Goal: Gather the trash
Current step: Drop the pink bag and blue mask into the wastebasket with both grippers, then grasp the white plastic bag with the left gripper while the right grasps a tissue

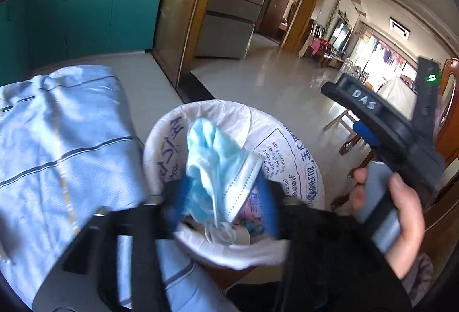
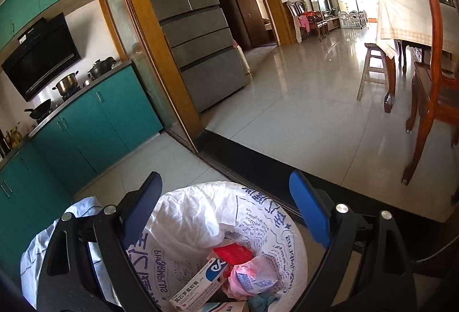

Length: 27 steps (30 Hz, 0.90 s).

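My left gripper [image 1: 221, 194] is shut on a crumpled light-blue face mask [image 1: 212, 165] and holds it just above the mouth of a trash bin lined with a white printed bag [image 1: 287, 145]. My right gripper [image 2: 226, 205] is open and empty, its blue pads [image 2: 309, 208] spread on either side of the same bin [image 2: 195, 214]. Inside the bin lie a white and blue box [image 2: 198, 283], a red wrapper [image 2: 233, 253] and a pink bag [image 2: 249, 277]. The right gripper's body, held in a hand, also shows in the left wrist view [image 1: 387, 134].
A light-blue striped cloth [image 1: 57, 145] lies left of the bin. Teal kitchen cabinets [image 2: 94, 122] with pots stand at left. A grey fridge [image 2: 198, 25] stands behind a wooden door frame. A wooden stool [image 2: 373, 68], dining table and chair [image 2: 430, 111] stand at right.
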Tool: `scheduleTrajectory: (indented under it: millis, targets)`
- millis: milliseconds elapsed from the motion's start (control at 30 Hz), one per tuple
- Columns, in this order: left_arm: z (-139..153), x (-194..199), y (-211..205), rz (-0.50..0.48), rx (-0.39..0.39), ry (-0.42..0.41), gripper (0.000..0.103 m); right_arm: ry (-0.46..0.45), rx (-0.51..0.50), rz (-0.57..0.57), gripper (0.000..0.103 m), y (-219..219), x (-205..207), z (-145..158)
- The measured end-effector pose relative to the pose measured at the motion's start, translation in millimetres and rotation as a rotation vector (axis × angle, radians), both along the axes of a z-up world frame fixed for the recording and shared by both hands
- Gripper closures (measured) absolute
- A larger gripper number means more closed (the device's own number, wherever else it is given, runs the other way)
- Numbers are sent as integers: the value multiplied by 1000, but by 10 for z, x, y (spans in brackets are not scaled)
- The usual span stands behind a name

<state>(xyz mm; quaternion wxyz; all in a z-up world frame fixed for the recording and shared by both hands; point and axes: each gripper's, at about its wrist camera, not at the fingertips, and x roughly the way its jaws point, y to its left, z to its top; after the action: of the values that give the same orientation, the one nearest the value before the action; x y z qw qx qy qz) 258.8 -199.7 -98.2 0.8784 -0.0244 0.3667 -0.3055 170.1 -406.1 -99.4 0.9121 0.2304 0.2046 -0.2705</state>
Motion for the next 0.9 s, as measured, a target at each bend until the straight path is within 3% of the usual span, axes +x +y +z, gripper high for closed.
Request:
scheduleTrajectory:
  millis: [33,167,267,400,467,633,667,733,800,833,867,900]
  targets:
    - [-9,18,-20,17,-3,-12,19,1,-4,3,14,2,5,4]
    - [-1,-2,53,23,-25,-26,16,8,-12,23,14,25,3,19]
    - [59,-78,277,109,60,-67,16,15,-14,42,14,65,30,14]
    - [180,-268,835,389,284,-191,16,31,-23,104,14,187,94,-10]
    - [223,-311,1233,539,344,-198,16,45,-32,153,14,305,156,-26]
    - [167,-265,2398,890,410,-71,14,85,-80,295,15,740,308,-64]
    - [83,-225,2616,937,420,2,14,85,-80,295,15,740,308,-64]
    - [-66,-191,2848,937,372,88,14,101,-103,375,15,967,362,-74]
    - [-170,-198,2936,901,308,119,26,123,-131,488,15,1222,427,-88]
    - [-217,-218,2944,878,274,125,48,136,-147,562,15,1377,467,-97]
    - [-243,-243,2947,872,266,129,58,149,-166,674,15,1607,493,-120]
    - [-257,-273,2926,867,272,119,60,153,-167,750,15,1760,506,-127]
